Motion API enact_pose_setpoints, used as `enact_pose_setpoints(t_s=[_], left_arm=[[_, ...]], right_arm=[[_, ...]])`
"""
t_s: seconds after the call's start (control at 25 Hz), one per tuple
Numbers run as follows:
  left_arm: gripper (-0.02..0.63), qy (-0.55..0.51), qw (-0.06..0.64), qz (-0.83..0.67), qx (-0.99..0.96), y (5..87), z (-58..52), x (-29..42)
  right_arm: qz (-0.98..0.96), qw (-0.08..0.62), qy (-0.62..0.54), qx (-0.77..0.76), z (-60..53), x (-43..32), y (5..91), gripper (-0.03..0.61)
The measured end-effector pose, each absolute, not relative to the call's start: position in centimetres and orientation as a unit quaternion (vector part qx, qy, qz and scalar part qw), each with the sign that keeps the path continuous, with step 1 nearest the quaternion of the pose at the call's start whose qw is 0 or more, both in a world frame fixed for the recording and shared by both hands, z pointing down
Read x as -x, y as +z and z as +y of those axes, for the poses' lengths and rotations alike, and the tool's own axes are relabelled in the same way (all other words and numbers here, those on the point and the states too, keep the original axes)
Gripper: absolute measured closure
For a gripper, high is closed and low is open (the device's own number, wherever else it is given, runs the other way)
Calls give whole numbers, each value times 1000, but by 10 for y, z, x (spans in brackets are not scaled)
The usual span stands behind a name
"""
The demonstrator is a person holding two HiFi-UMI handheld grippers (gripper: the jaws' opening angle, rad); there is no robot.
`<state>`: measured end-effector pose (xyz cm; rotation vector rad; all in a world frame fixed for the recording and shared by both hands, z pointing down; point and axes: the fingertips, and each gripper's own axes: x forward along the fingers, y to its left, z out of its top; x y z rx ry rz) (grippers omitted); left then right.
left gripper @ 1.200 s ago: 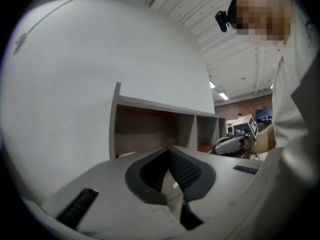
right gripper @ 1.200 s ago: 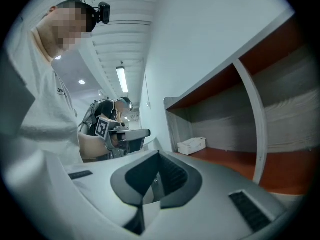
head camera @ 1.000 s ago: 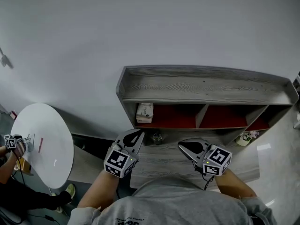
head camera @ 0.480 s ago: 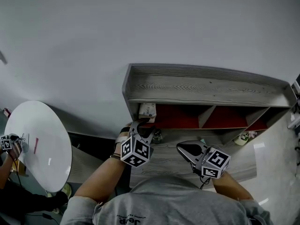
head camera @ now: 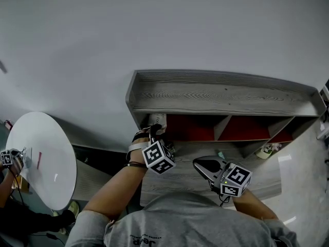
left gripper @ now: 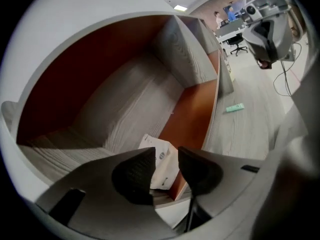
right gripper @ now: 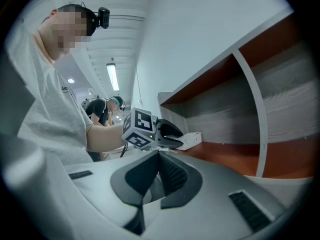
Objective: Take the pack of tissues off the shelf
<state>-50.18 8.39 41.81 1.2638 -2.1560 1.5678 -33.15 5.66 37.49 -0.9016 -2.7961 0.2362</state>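
Two hand-held grippers at a grey wooden shelf [head camera: 221, 92] with red back panels, seen from above and along each gripper's own jaws.

Left gripper [head camera: 153, 131] [left gripper: 165, 154] [right gripper: 179, 136]: reaches into the shelf's left-hand compartment, tilted downward toward the pack of tissues [head camera: 158, 120] [left gripper: 163, 168] [right gripper: 192, 140]. Jaws spread, having just been opening; pack visible in the gap between them, pads not pressing on it.

Pack of tissues: white with dark print, still on the shelf. Rests on the floor of the left-hand compartment, close to its left wall and near the front edge. From the right gripper view, shows just past the left gripper's tips.

Right gripper [head camera: 201, 163] [right gripper: 159, 156]: held roughly level above the lower board [head camera: 180, 181] in front of the shelf, well apart from the pack. Jaws pressed together at the tips, nothing between them.

Other items: small green thing [head camera: 220, 155] [left gripper: 234, 108], lying on the lower board near the right gripper; round white table [head camera: 43, 158], at the far left of the head view, well apart from the shelf.
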Motion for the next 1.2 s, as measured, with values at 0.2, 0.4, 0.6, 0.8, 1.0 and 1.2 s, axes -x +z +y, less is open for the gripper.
enact_pose_setpoints(t_s=[0.2,0.4,0.6,0.8,1.0,1.2], left_arm=[[469,555,158,-699,-421,442,85,504],[469,576,173,-691,-402,449,82,509],[502,604,158,-674,-396,450,80,509],[539,581,125,-686,-420,439,79,505],[549,527,86,-716,-450,410,85,485],[551,490,71,-719,-488,389,97,458]], right_arm=[[-944,97,85,305,48,328,378,572],[-943,96,89,305,42,326,380,572],[-944,97,90,304,38,320,380,572],[-945,97,88,300,36,316,380,572],[-946,94,81,299,35,317,372,572],[-946,88,71,305,42,323,365,572]])
